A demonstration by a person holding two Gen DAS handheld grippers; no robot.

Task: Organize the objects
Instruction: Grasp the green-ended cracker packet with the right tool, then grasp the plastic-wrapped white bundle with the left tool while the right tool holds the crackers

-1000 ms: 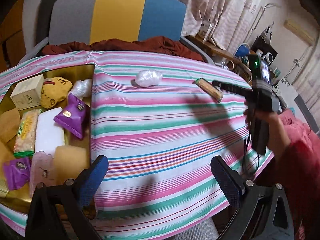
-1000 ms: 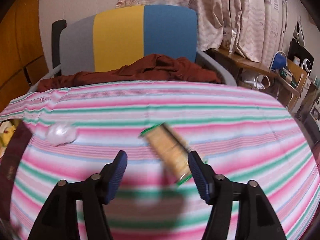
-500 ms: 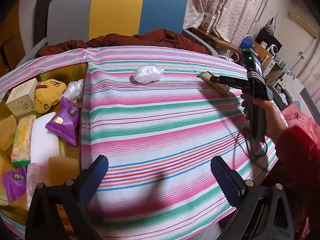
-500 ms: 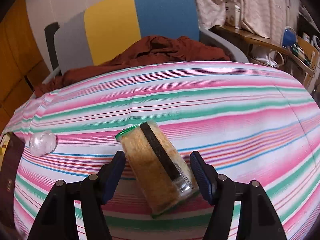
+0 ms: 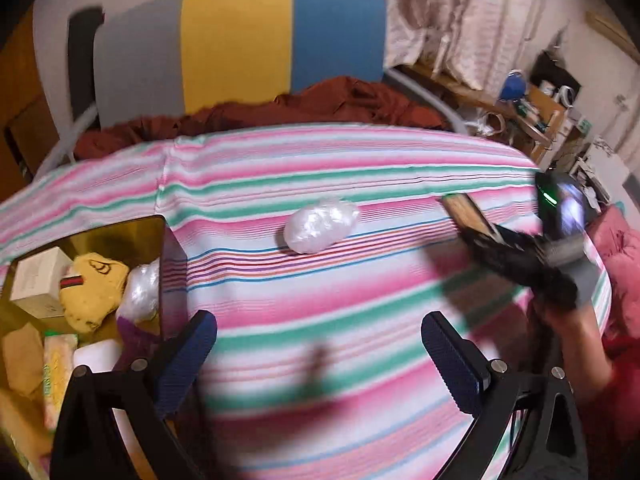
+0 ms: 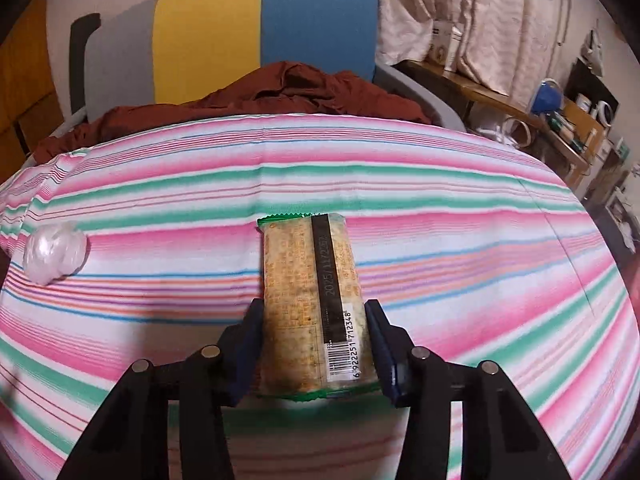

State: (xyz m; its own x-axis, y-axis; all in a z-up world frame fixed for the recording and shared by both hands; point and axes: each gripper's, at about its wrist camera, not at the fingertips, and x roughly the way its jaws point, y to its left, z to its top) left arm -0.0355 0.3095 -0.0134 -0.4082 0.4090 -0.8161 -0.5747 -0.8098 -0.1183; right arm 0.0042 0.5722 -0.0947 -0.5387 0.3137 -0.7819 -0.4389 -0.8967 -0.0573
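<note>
The right gripper (image 6: 314,340) has just been closing its fingers (image 6: 250,344), and they now press on both long sides of the cracker packet (image 6: 312,304), which lies flat on the striped cloth (image 6: 460,240) of the bench. The packet's barcode end sits between the fingers and its green-edged far end points away toward the chair (image 6: 224,36). From the left wrist view the same packet (image 5: 466,212) shows only as a short tan end sticking out past the blurred right gripper (image 5: 496,248), with a hand (image 5: 572,320) behind it.

The left gripper (image 5: 316,356) hangs above the cloth with its blue fingers (image 5: 188,356) spread wide and nothing between them.

A white crumpled plastic bundle (image 5: 320,224) rests on the cloth to the left of the packet, well apart from it; the right wrist view shows this bundle (image 6: 54,254) near the cloth's left edge.

Farther left of the packet, a gold tray (image 5: 164,264) holds a pale box (image 5: 38,284), a yellow pouch (image 5: 94,292), another clear plastic bundle (image 5: 140,288) and several other wrapped items too blurred to make out.

Beyond the packet, a rust-red garment (image 6: 280,92) lies heaped on the chair seat at the bench's far edge.
</note>
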